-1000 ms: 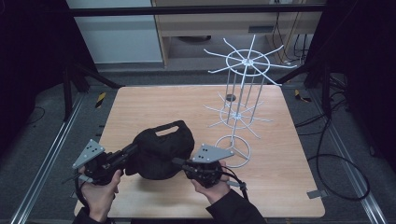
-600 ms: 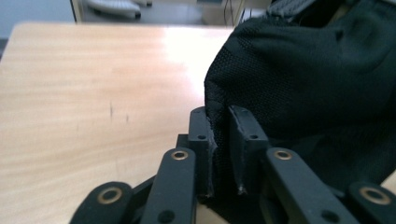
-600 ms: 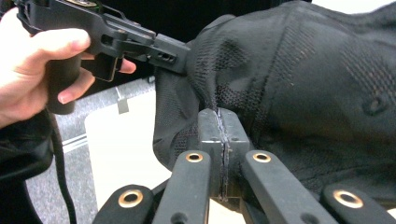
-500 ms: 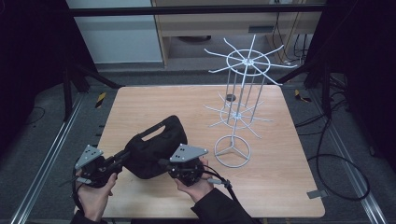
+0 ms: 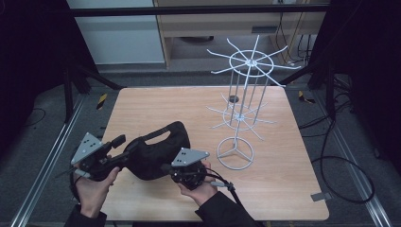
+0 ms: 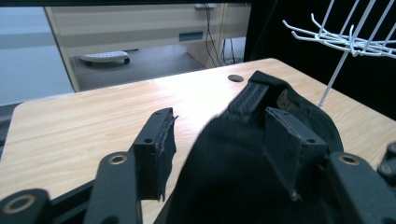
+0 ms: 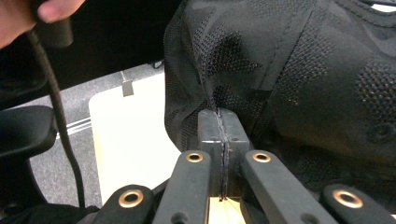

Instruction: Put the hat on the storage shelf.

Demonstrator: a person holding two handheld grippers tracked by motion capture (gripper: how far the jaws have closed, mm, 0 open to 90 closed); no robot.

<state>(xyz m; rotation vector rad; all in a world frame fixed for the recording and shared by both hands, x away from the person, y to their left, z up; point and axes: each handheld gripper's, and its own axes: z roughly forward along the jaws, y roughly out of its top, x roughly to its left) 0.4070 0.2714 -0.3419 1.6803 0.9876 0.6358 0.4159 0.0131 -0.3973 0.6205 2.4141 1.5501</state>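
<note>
Matt black mesh-cloth cap [image 5: 158, 151], smooth pale wood table [image 5: 189, 104], white wire rack [image 5: 246, 85].

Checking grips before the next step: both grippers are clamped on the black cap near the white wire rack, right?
Not quite. The right gripper is clamped on the black cap, but the left gripper is not: its jaws have just been opening and stand apart around the cap, as the left gripper view shows. The white wire rack stands nearby.

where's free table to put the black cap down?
Bare wood lies behind the black mesh cap, across the table's far left, and along the right edge past the white wire rack. It is crowded near front-left, where left gripper, right gripper and both hands meet.
</note>
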